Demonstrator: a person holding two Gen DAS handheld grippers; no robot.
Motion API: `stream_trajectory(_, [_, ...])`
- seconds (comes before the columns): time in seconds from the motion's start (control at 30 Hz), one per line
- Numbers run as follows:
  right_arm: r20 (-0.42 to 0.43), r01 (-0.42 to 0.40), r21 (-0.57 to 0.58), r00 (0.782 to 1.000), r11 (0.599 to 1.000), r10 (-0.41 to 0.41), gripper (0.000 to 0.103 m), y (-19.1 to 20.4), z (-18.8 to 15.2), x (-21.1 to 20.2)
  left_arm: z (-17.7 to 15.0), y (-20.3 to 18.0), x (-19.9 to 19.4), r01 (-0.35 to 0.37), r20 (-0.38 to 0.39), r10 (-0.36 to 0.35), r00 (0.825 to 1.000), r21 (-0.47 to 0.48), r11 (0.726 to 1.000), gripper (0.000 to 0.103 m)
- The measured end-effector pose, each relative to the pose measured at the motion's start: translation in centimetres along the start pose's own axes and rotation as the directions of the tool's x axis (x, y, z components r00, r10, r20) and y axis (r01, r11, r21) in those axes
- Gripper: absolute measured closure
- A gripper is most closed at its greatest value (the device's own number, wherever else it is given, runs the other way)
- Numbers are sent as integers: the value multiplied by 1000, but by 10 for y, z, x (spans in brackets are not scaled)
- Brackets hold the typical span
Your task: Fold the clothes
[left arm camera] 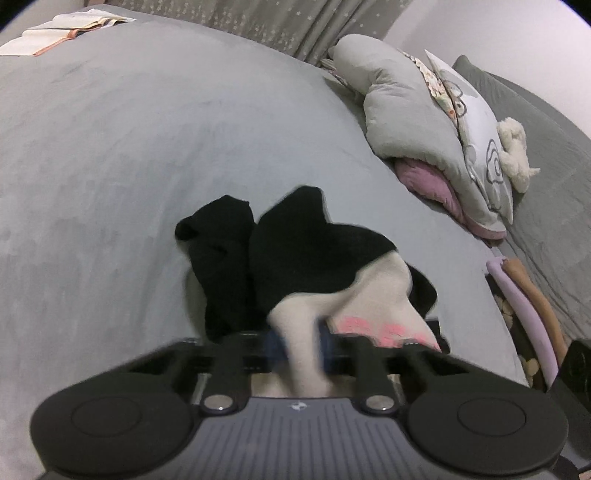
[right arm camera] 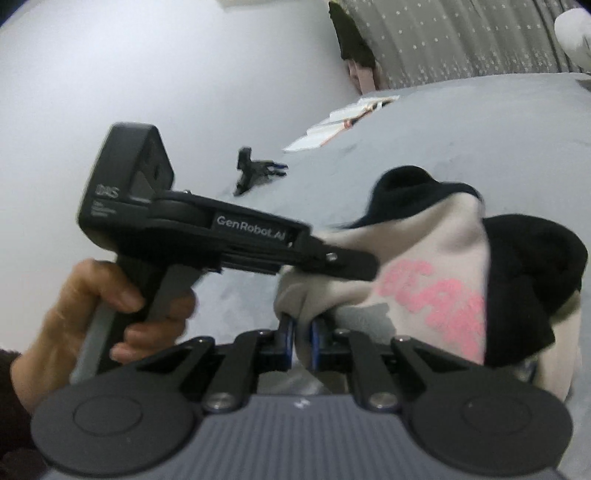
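A cream and black sweatshirt (left arm camera: pixel 314 266) with pink letters lies bunched on the grey bed (left arm camera: pixel 129 166). My left gripper (left arm camera: pixel 299 347) is shut on a fold of its cream cloth, black sleeves trailing ahead of it. In the right wrist view the same sweatshirt (right arm camera: pixel 436 266) is lifted off the bed, pink letters facing me. My right gripper (right arm camera: pixel 302 339) is shut on a cream fold near its edge. The left gripper (right arm camera: pixel 332 264) comes in from the left, held by a hand (right arm camera: pixel 92 306), its fingers clamped on the cloth just above mine.
An open book (left arm camera: pixel 62 29) lies at the bed's far corner. A rolled grey duvet (left arm camera: pixel 406 122), a pillow and a white plush toy sit to the right. Folded clothes (left arm camera: pixel 524 306) are stacked at the right edge. A small black stand (right arm camera: pixel 255 171) lies on the bed.
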State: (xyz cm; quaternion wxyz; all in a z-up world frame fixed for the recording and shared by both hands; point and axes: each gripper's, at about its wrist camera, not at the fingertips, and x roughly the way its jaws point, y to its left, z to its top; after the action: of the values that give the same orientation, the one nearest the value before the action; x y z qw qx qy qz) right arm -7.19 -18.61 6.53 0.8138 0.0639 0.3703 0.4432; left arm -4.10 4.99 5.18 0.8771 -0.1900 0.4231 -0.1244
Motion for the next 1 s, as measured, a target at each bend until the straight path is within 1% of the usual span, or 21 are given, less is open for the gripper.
stream_trajectory(0.07, [-6, 6, -10, 1000, 1000, -6, 89, 2, 1, -2, -4, 3, -3, -27, 10, 27, 1000, 19, 999, 92])
stream_trajectory(0.1, [3, 8, -16, 1000, 1000, -7, 86, 1, 2, -5, -6, 5, -5, -37, 12, 37, 999, 24, 999, 93])
stream_trajectory(0.17, [37, 2, -24, 999, 1000, -1, 74, 1, 4, -16, -9, 10, -8, -57, 16, 56, 998, 33, 998, 93])
stream_trajectory(0.2, [66, 7, -23, 998, 1000, -5, 65, 0, 6, -24, -11, 12, -9, -67, 18, 66, 998, 38, 997, 93])
stream_trajectory(0.23, [93, 17, -19, 996, 1000, -15, 62, -2, 7, -32, -13, 15, -11, -77, 20, 76, 997, 42, 996, 93])
stream_trajectory(0.3, [129, 36, 3, 991, 999, -36, 60, -10, 11, -43, -16, 19, -14, -97, 25, 96, 995, 51, 994, 93])
stream_trajectory(0.37, [156, 75, 34, 985, 997, -79, 59, -19, 13, -53, -21, 32, -24, -119, 17, 118, 993, 49, 992, 93])
stream_trajectory(0.4, [163, 118, 61, 978, 991, -127, 58, -26, 14, -55, -24, 36, -25, -123, 5, 123, 992, 46, 991, 93])
stream_trajectory(0.5, [149, 173, 112, 971, 979, -189, 58, -41, 14, -53, -32, 50, -26, -125, -42, 126, 991, 36, 992, 92])
stream_trajectory(0.57, [136, 170, 138, 973, 976, -188, 58, -47, 14, -48, -38, 59, -27, -126, -74, 128, 989, 28, 992, 90])
stream_trajectory(0.63, [124, 174, 139, 974, 975, -192, 57, -49, 13, -42, -42, 64, -27, -117, -101, 120, 988, 30, 993, 82])
stream_trajectory(0.67, [123, 178, 135, 973, 975, -195, 56, -48, 11, -40, -43, 65, -27, -115, -104, 118, 987, 38, 993, 80])
stream_trajectory(0.73, [118, 194, 123, 971, 973, -208, 52, -47, 12, -36, -46, 65, -30, -127, -92, 133, 987, 62, 990, 65])
stream_trajectory(0.8, [124, 200, 123, 969, 972, -215, 50, -45, 11, -37, -45, 61, -34, -151, -70, 159, 985, 104, 983, 62])
stream_trajectory(0.87, [132, 186, 126, 970, 974, -202, 48, -42, 9, -41, -43, 58, -39, -152, -56, 161, 985, 135, 979, 59])
stream_trajectory(0.9, [139, 177, 129, 971, 976, -194, 47, -40, 9, -44, -43, 57, -41, -143, -53, 151, 987, 136, 980, 57])
stream_trajectory(0.97, [163, 161, 139, 970, 977, -183, 45, -40, 10, -48, -38, 59, -51, -106, -31, 111, 993, 123, 987, 54])
stream_trajectory(1.0, [173, 160, 142, 968, 977, -184, 44, -40, 11, -50, -34, 59, -54, -100, -14, 102, 995, 118, 988, 49])
